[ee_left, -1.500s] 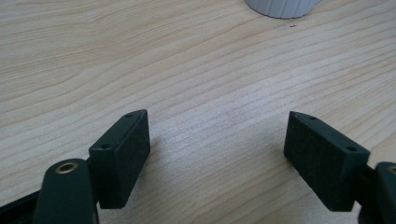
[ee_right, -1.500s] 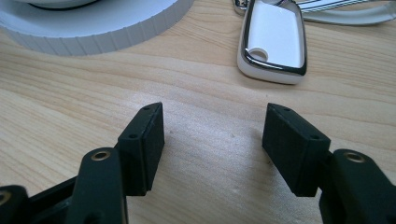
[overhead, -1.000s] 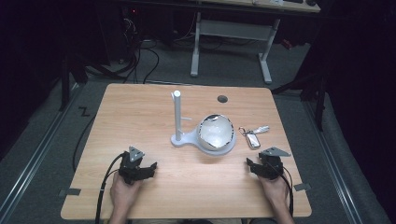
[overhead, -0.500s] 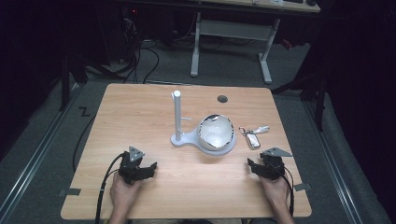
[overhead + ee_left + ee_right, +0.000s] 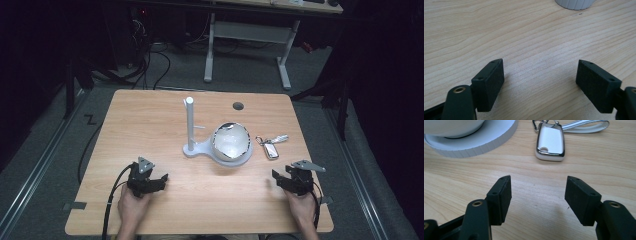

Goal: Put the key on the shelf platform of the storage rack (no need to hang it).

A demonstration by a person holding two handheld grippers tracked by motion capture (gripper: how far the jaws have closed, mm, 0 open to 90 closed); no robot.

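Clearly the key fob (image 5: 550, 143) lies on the worktop (image 5: 150, 125) just ahead of the right tongs (image 5: 537, 195), long axis pointing away; both right and left tongs (image 5: 540, 82) gape empty.

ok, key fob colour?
White body with a shiny silver rim: the key fob shows best in the right gripper view, lying on the table.

The right gripper (image 5: 278, 176), resting low on the table (image 5: 150, 120) near the key fob (image 5: 550, 143), has just been closing its jaws a little after opening them slightly, with nothing but bare wood between the pads, which stand well apart.
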